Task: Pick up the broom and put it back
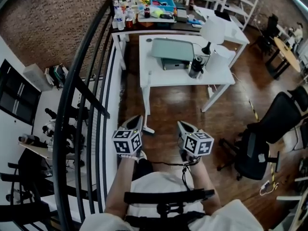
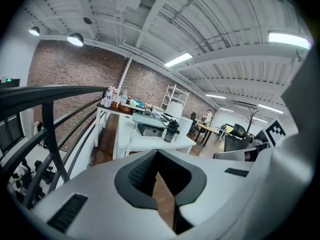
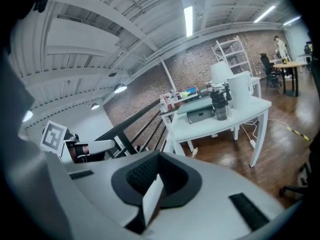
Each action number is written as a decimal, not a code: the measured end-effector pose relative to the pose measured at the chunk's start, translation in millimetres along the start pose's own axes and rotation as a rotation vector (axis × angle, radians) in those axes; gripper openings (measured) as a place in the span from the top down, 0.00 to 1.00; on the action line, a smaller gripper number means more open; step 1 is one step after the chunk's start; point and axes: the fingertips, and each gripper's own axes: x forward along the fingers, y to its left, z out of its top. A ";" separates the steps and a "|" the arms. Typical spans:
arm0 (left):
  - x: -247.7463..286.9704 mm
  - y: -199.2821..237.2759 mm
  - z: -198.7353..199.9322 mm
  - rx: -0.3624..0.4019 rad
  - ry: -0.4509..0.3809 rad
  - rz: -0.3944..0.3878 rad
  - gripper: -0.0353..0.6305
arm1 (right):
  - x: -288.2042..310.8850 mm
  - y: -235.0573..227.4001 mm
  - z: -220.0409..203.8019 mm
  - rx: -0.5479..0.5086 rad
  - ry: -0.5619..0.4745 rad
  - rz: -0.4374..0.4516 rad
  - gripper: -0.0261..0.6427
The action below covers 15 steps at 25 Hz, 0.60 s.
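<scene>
No broom shows in any view. In the head view the person holds both grippers side by side above the wooden floor, pointing toward the white table (image 1: 150, 78). My left gripper (image 1: 138, 118) has its jaws closed together with nothing between them; in the left gripper view (image 2: 157, 152) the tips meet. My right gripper (image 1: 181, 124) also looks shut and empty, its tips meeting in the right gripper view (image 3: 159, 156). Each carries its marker cube just behind the jaws.
A black stair railing (image 1: 91, 83) runs along the left. On the white table stand a printer (image 1: 172, 53), a black bottle (image 1: 196, 66) and a lamp (image 1: 212, 31). A black office chair (image 1: 260, 150) is at the right. A cluttered dark table (image 1: 144, 24) is behind.
</scene>
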 end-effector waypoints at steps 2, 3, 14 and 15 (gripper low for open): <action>17.8 19.7 17.0 0.013 0.002 -0.035 0.94 | 29.6 5.7 19.3 0.004 -0.011 -0.016 0.94; 27.8 30.0 24.9 0.018 0.005 -0.051 0.94 | 45.1 8.1 28.3 0.008 -0.016 -0.023 0.94; 105.8 70.8 53.9 0.080 0.075 -0.090 0.94 | 112.9 6.6 56.6 0.040 0.003 -0.044 0.94; 112.9 70.1 54.9 0.081 0.080 -0.091 0.94 | 116.8 1.8 60.5 0.039 0.006 -0.041 0.94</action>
